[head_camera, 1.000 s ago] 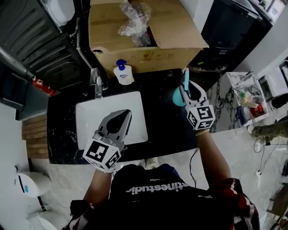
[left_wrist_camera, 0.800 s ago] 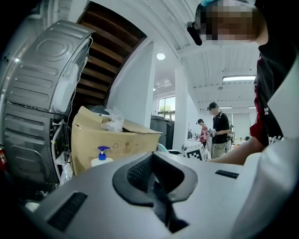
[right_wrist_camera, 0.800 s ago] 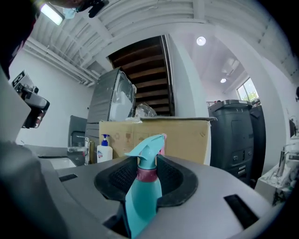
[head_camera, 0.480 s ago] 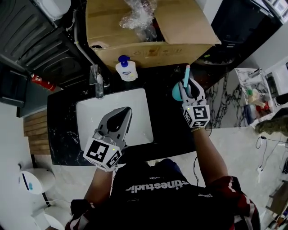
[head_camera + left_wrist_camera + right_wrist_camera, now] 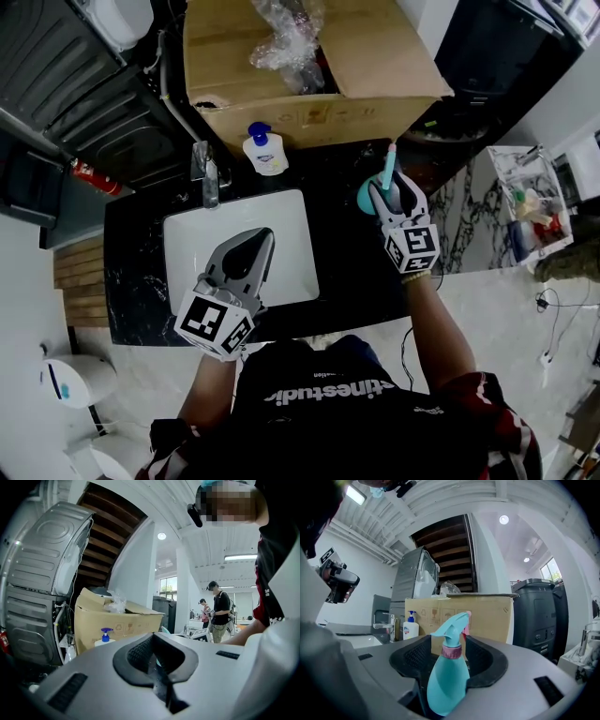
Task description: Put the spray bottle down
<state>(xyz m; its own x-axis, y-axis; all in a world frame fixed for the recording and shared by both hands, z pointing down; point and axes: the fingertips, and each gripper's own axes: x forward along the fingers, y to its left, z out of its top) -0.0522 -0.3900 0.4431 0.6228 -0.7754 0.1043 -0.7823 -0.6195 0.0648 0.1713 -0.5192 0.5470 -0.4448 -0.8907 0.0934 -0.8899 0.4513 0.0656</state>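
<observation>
A turquoise spray bottle with a pink collar stands upright between the jaws of my right gripper. The jaws are opening and stand wide, with gaps showing beside the bottle's neck. From the head view the spray bottle is on the black counter to the right of the sink, with the right gripper around it. My left gripper hovers over the white sink, shut and holding nothing; in its own view the left gripper has its jaws together.
A soap pump bottle and a chrome faucet stand behind the sink. A large open cardboard box lines the back of the counter. A small table with bottles is at the right. People stand far off in the room.
The right gripper with the spray bottle has sunk a little toward the counter, and its jaws now stand apart round the bottle. The left gripper has stayed over the sink.
</observation>
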